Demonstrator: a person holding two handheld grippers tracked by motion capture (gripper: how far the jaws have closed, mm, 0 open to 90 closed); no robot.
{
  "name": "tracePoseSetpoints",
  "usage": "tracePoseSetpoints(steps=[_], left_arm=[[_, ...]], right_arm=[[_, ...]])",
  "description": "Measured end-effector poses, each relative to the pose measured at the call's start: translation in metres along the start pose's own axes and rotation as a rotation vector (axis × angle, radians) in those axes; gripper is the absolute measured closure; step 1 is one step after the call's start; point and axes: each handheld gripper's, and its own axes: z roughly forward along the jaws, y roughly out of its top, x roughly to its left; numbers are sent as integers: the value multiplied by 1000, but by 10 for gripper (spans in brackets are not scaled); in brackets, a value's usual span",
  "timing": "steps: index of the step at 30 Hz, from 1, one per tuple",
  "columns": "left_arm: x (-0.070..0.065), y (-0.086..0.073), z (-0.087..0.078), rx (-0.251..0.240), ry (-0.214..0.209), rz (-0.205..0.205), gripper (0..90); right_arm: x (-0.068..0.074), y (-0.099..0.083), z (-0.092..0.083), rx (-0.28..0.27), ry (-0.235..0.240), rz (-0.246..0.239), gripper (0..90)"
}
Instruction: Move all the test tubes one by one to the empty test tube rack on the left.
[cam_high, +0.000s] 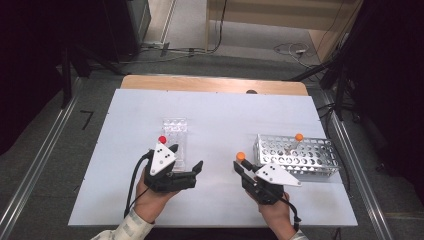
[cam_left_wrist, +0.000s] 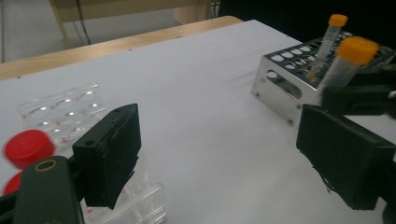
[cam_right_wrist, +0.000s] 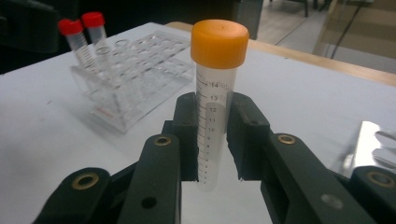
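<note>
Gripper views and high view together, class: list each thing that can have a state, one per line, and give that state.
Right gripper: shut on the orange-capped tube.
Orange-capped tube: capped, upright, held above the table.
Left gripper: open, holding nothing.
Second orange-capped tube: capped, standing tilted in the metal rack.
Metal rack: nearly all holes unfilled.
Two red-capped tubes: capped, standing in the clear rack.
Clear rack: mostly unfilled.

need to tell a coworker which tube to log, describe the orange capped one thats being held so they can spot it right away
Start at the metal rack on the table's right side, then look just left of it. There the right hand-held gripper is shut on an upright, clear, graduated tube. Unlike the other orange-capped tube standing in that rack, it sits in no rack.
</note>
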Motion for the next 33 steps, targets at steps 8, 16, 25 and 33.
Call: tracePoseSetpoints(steps=[8,16,25,33], left_arm=[[-23,-1,5,-11,-111,37,297],[-31,-3,9,-9,-146,82,530],[-36,-6,10,-8,-144,135,642],[-37,-6,10,-11,-139,139,697]], right_arm=[[28,-8,20,34,76,-43,716],[45,-7,23,36,136,-61,716],[50,-6,22,36,153,-64,716],[50,-6,22,37,154,-62,715]])
